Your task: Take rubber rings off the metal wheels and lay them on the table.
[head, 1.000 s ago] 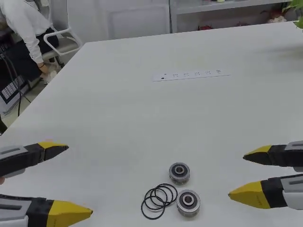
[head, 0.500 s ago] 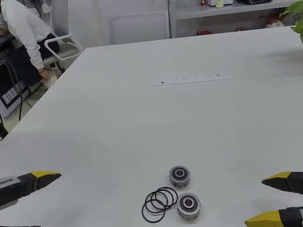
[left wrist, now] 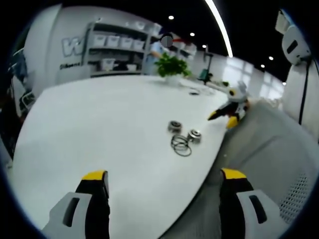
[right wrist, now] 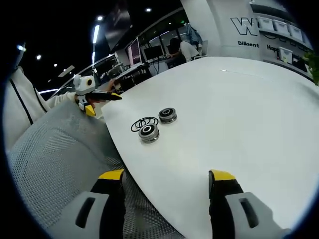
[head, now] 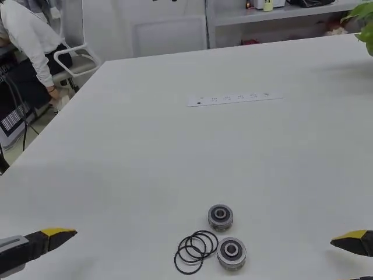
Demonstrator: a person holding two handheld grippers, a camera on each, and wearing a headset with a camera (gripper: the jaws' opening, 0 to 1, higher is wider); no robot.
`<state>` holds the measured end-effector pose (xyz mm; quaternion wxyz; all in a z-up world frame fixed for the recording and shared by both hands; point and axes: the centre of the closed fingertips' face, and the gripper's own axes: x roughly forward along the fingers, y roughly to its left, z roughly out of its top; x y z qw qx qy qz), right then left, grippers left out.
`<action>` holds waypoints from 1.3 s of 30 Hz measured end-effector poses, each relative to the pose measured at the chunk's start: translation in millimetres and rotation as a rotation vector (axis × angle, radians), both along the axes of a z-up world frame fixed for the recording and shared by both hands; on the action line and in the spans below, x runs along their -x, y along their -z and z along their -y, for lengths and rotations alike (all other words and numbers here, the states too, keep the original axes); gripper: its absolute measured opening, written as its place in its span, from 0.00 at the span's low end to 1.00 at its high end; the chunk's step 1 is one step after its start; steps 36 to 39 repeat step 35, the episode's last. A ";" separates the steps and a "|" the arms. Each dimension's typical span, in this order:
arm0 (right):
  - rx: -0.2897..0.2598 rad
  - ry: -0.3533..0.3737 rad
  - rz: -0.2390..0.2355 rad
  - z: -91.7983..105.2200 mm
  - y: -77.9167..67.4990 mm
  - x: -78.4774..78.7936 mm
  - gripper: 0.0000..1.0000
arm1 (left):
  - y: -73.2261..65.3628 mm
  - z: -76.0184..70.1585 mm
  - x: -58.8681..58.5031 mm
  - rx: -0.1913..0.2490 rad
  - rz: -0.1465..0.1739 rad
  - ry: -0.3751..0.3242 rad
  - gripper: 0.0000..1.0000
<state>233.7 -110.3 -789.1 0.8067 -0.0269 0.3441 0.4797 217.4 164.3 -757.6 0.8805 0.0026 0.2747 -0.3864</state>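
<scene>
Wheels: metal wheels [head: 220,215] lie flat, hubs up, lower centre of the head view, on the bench [head: 175,151].
Rings: rubber rings [head: 194,250] flat, overlapping, just left of the lower wheel.
Tongs: left tongs [left wrist: 163,174] and right tongs [right wrist: 166,175] spread wide, empty.

Your head view is evenly lit and flat: the white table [head: 145,151] carries only faint, soft shadows under the wheels [head: 220,216]. Your two gripper views bend the table's edge strongly and go dim beyond it. Ceiling lamps [left wrist: 219,25] glare as bright streaks above the table, and the shelves [left wrist: 119,45] behind it look soft.
</scene>
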 end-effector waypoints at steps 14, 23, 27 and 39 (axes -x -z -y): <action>0.009 -0.006 0.001 -1.1 2.3 3.0 0.65 | 1.5 0.6 1.9 0.007 0.002 -0.008 0.93; -0.007 0.000 0.002 -5.1 2.1 4.1 0.64 | 1.7 -0.9 2.0 0.008 0.008 -0.022 0.92; -0.014 -0.010 0.000 -9.9 1.8 7.3 0.64 | 1.1 -0.8 1.8 0.007 0.011 -0.027 0.92; -0.026 0.001 0.006 -9.3 -2.2 6.3 0.64 | 1.1 -0.1 2.1 0.020 0.010 -0.040 0.90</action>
